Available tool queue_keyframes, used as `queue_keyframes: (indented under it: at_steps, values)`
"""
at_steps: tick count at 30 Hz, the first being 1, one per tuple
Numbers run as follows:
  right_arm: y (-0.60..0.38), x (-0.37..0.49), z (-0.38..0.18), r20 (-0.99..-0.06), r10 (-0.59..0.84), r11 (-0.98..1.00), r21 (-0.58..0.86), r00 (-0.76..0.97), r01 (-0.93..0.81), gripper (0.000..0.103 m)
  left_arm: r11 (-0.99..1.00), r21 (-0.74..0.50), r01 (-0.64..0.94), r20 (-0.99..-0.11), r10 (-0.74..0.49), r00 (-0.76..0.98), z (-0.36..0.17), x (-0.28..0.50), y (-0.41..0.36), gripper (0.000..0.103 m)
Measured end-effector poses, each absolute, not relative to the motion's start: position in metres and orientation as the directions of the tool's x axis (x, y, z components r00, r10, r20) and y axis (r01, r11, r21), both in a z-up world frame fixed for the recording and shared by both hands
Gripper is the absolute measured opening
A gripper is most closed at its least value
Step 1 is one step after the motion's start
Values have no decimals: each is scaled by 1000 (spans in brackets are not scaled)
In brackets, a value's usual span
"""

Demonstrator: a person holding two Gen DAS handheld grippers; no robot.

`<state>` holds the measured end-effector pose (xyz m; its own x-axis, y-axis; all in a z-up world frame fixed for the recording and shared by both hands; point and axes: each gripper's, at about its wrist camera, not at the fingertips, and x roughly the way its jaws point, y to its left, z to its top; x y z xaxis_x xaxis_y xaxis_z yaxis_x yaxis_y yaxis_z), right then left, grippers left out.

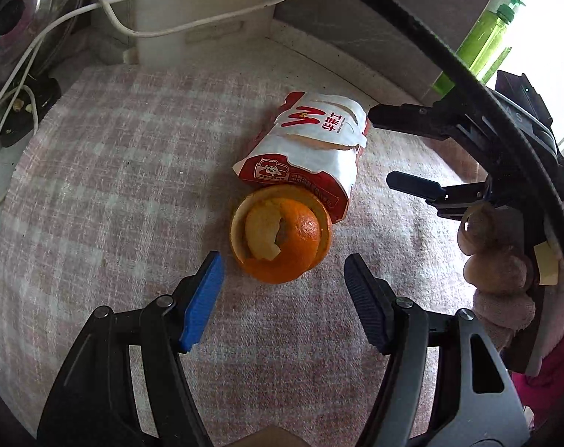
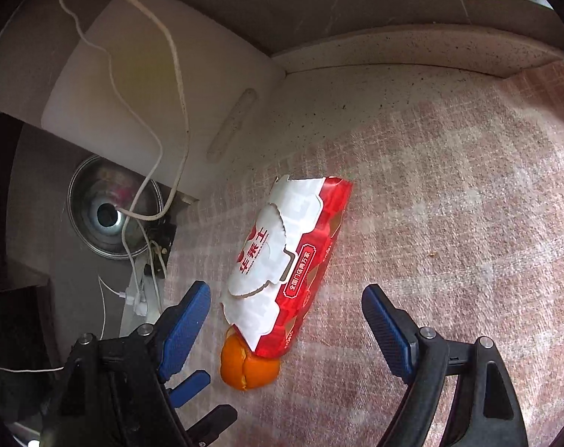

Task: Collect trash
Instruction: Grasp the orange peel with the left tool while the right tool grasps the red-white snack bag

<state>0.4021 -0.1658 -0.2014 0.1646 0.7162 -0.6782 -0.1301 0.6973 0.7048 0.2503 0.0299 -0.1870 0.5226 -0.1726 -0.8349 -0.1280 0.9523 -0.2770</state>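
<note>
An orange peel (image 1: pixel 280 234) curled into a cup lies on the pink checked cloth (image 1: pixel 114 186). It touches the near end of a red and white paper food box (image 1: pixel 311 149). My left gripper (image 1: pixel 283 287) is open just short of the peel, one blue pad on each side, touching nothing. My right gripper (image 1: pixel 390 152) comes in from the right, open beside the box. In the right wrist view the box (image 2: pixel 285 260) lies ahead, its near end between the open right gripper (image 2: pixel 285 298) fingers, pads clear of it. The peel (image 2: pixel 250 370) sits under that end, the left gripper (image 2: pixel 207 398) beside it.
A white board (image 2: pixel 162 93) leans at the back with white cables (image 1: pixel 106 18) draped over it. A metal lid (image 2: pixel 110 216) and a black plug block (image 1: pixel 24 111) sit at the left. A green pump bottle (image 1: pixel 483 44) stands at the back right. A hand (image 1: pixel 498 272) holds the right gripper.
</note>
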Motion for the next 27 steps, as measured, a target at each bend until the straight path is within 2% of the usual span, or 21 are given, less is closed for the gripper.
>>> queue_keyframes:
  at_steps: [12,22,27]
  values:
    - [-137,407,-225,-666,739,673,736,102,-65,83,918,-368,-149,-840,-259,477,-212,278,40,69]
    - [-122,412,-238,-663,744,665,747,80,1,67,881,-443,-164,-818,-322,477,-226,289,41,69]
    - [-127,413,-237,-667,740,670,742,85,-6,62,888,-434,-151,-812,-314,492,-227,290,36,67]
